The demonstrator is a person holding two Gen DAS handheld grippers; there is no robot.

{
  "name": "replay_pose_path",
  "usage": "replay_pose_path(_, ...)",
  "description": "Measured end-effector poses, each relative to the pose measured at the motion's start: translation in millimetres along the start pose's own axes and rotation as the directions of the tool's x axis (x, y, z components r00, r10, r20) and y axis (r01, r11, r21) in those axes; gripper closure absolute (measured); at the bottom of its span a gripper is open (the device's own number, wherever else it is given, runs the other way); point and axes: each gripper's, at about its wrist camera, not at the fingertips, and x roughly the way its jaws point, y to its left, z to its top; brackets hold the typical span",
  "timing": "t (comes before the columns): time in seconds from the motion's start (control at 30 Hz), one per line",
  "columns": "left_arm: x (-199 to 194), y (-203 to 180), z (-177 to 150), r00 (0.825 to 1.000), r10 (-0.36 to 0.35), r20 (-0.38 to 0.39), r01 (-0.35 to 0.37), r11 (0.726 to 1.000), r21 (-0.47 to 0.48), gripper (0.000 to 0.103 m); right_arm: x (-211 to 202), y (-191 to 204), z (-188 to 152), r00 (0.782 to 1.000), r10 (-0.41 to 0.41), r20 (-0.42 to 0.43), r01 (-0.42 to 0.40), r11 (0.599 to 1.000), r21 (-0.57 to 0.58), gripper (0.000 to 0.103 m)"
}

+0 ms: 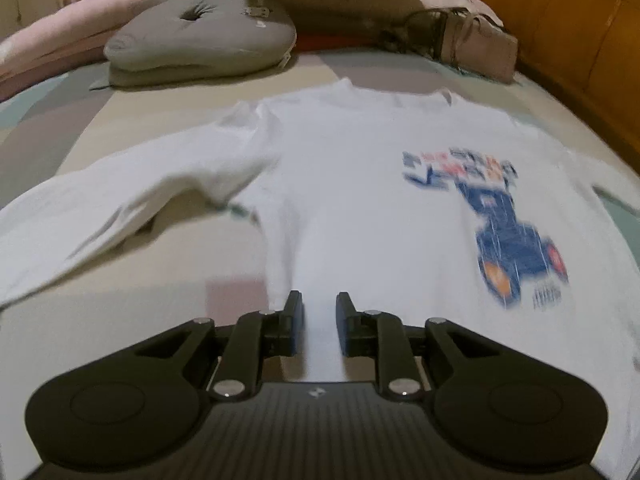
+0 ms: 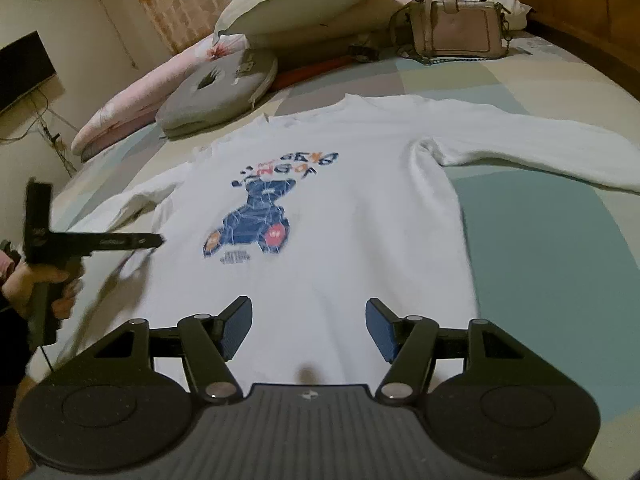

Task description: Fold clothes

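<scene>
Lay flat across the middle of the bed [image 2: 540, 240]: white shirt [image 2: 340, 208], sleeves out toward both side edges. Hovered over its lower hem: left gripper [image 1: 319, 320], narrowly apart, nothing between; right gripper [image 2: 309, 326], wide apart, empty.
</scene>
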Motion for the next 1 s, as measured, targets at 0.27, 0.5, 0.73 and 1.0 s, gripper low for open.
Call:
replay_pose_path(0.27,-56,-39,3,0.998,0.006,0.063,-0.014,0.993,0.12,0.066,1,10,-21,1.0,-0.017,0.005,0.018,0.997,-0.077,0.033)
replay_pose_path(0.5,-43,-78,-30,1.0,-0.004,0.018,0.001,0.986,0.168,0.062,17,24,-54,0.999,-0.041,-0.014,0.038,0.98,-0.198,0.02)
replay_pose_path(0.73,-46,-74,-46,0.999,-0.023,-0.036,0.029,0.986,0.165,0.056,-9,10,-68,0.999,-0.026,-0.038,0.019,0.986,-0.164,0.018)
replay_pose_path(1.0,-19,-85,9,0.99,-0.014,0.138,-0.027,0.955,0.295,0.026,-4,3,25,0.994,-0.058,0.088,0.07,0.986,-0.149,0.024)
